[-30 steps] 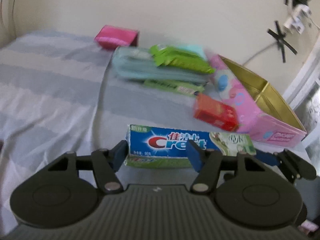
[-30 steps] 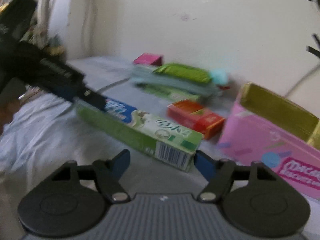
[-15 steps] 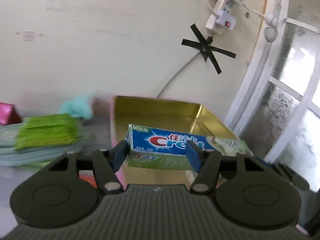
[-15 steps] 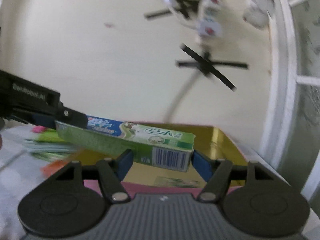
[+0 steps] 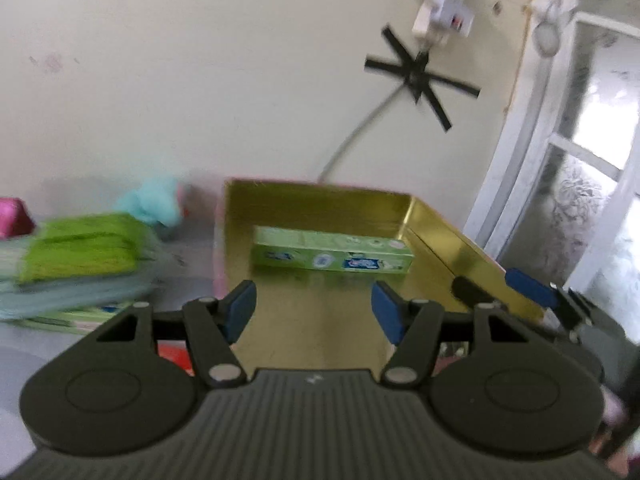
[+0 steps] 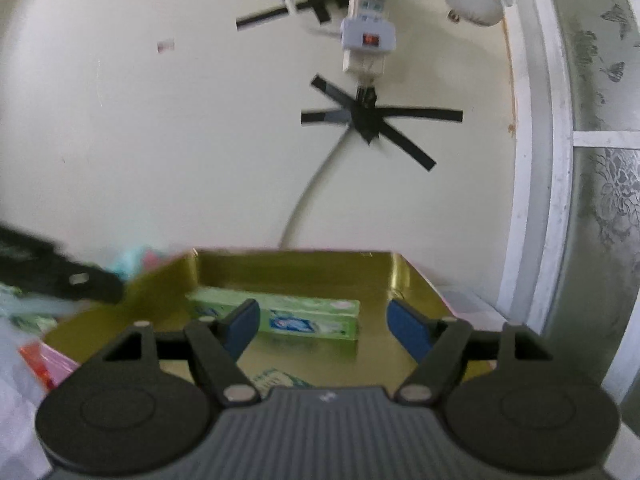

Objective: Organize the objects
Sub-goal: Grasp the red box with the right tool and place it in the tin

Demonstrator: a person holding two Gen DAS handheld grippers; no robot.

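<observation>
Both tools, left (image 5: 313, 312) and right (image 6: 322, 328), are spread and empty; the toothpaste box (image 5: 333, 256) is seen lying crosswise ahead inside the gold-lined box (image 5: 436, 236).

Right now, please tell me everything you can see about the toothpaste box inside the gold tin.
The toothpaste box is a long, narrow carton that looks like printed cardboard, showing a light green side with small blue and white logos. It lies flat on the floor of the gold tin, lengthwise across it, near the far wall. It looks closed and undamaged. Neither the left gripper nor the right gripper touches it; both are open, short of it.
</observation>
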